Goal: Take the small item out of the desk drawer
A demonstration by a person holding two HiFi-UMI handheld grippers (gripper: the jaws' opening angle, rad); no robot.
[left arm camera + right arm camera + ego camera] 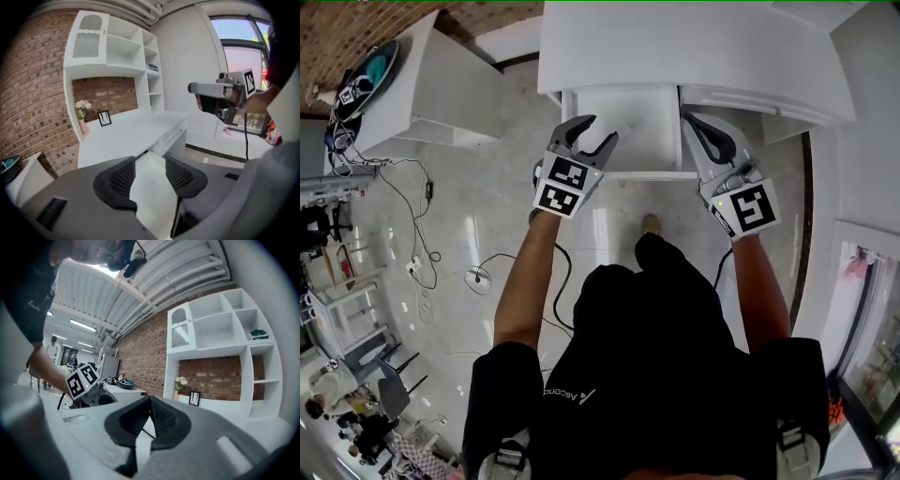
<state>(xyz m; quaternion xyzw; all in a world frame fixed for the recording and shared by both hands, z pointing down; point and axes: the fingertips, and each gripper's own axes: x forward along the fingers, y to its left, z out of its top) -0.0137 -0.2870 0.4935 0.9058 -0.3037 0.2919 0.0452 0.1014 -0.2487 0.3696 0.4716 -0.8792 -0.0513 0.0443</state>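
Note:
The white desk (pixel 703 47) has its middle drawer (pixel 649 122) pulled out toward me. My left gripper (pixel 598 133) hangs over the drawer's front left part. In the left gripper view (pixel 150 174) its jaws stand apart, and only the white drawer surface (pixel 152 197) shows between them. I cannot make out a separate small item. My right gripper (pixel 694 122) sits at the drawer's right edge with its jaws together (pixel 150 420) and nothing between them. Each gripper view shows the other gripper: the right gripper (pixel 220 96) and the left gripper (pixel 86 385).
A white side cabinet (pixel 431 89) stands at the left with a dark dish (pixel 370 66) on it. Cables (pixel 422 234) trail across the glossy floor. Above the desk are white shelves (pixel 117 47), a flower vase (pixel 82 115) and a small frame (pixel 104 118). A window (pixel 241 56) is at the right.

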